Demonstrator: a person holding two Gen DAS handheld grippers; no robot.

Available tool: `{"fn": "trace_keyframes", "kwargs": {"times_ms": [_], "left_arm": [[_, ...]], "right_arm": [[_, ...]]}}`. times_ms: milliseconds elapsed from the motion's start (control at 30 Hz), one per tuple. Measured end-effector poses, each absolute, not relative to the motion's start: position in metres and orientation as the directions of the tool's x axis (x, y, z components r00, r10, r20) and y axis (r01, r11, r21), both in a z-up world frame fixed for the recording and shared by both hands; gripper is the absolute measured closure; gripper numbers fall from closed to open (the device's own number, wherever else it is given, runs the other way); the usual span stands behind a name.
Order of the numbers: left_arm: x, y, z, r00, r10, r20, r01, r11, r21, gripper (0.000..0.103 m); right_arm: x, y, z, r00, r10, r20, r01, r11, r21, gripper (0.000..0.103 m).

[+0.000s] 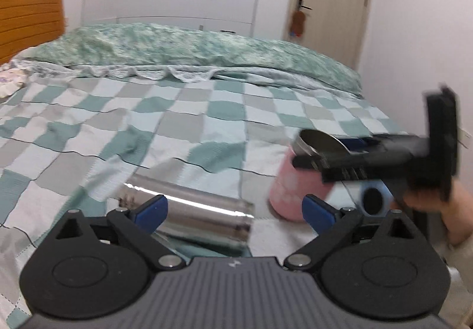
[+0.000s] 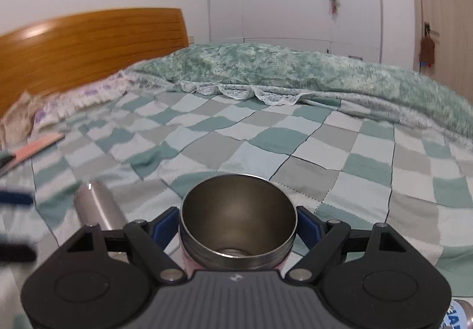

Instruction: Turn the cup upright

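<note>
A pink cup (image 1: pixel 291 190) with a steel rim stands nearly upright on the checked bedspread, mouth up. My right gripper (image 1: pixel 309 156) is shut on it near the rim. In the right wrist view the cup's open steel mouth (image 2: pixel 238 228) sits between the blue pads (image 2: pixel 309 225) of my right gripper (image 2: pixel 238 224). My left gripper (image 1: pixel 235 211) is open and empty, its blue fingertips (image 1: pixel 155 209) on either side of a steel bottle (image 1: pixel 195 208) lying on its side just in front of it.
The steel bottle also shows in the right wrist view (image 2: pixel 99 206), left of the cup. A light-blue cylinder (image 1: pixel 374 197) lies behind the pink cup. A green quilt (image 1: pixel 192 45) is bunched across the far bed. A wooden headboard (image 2: pixel 88 45) is at the left.
</note>
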State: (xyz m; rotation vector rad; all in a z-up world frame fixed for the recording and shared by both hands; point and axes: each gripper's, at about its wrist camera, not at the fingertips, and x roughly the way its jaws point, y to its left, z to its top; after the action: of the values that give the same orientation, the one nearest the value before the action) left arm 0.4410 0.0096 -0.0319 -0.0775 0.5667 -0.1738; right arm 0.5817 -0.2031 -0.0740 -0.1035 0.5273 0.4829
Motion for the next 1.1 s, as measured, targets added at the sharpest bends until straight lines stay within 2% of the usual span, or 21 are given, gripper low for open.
{"fn": "trace_keyframes", "kwargs": {"times_ms": [167,233,300,533,633,700,767,867,1100], "left_arm": [[0.452,0.005,-0.032,0.845,-0.196,-0.498,0.131,0.978,-0.162,0.004],[0.456,0.002,-0.033,0.848,-0.186,-0.496,0.122,0.980,-0.159,0.004],[0.458,0.001,-0.034,0.848,-0.180,-0.499,0.117,0.981,-0.156,0.004],[0.432,0.005,-0.020,0.857,-0.145,-0.494,0.090,0.987,-0.132,0.003],[0.406,0.010,-0.006,0.876,-0.122,-0.467,0.078,0.991,-0.113,0.000],[0.387,0.013,0.001,0.893,-0.102,-0.438,0.068,0.993,-0.093,0.000],[0.367,0.016,0.004,0.904,-0.085,-0.419,0.058,0.995,-0.076,0.000],[0.344,0.019,0.007,0.903,-0.077,-0.422,0.047,0.996,-0.082,0.000],[0.288,0.012,0.021,0.925,-0.033,-0.378,0.016,0.999,-0.048,0.000]], "right_arm": [[0.575,-0.196,-0.069,0.756,0.394,-0.523,-0.462,0.887,-0.001,0.020],[0.577,-0.197,-0.066,0.743,0.406,-0.532,-0.466,0.884,0.024,0.020],[0.577,-0.198,-0.063,0.742,0.412,-0.530,-0.464,0.885,0.037,0.014],[0.556,-0.208,-0.046,0.754,0.403,-0.519,-0.436,0.898,0.064,0.014],[0.530,-0.226,-0.028,0.772,0.374,-0.514,-0.395,0.916,0.072,0.013],[0.506,-0.239,-0.017,0.787,0.335,-0.519,-0.356,0.932,0.062,0.007],[0.482,-0.250,-0.009,0.799,0.285,-0.530,-0.318,0.947,0.030,0.005],[0.442,-0.271,-0.003,0.818,0.210,-0.535,-0.252,0.968,-0.006,0.002],[0.369,-0.286,0.005,0.844,0.203,-0.497,-0.220,0.975,0.024,0.002]]}}
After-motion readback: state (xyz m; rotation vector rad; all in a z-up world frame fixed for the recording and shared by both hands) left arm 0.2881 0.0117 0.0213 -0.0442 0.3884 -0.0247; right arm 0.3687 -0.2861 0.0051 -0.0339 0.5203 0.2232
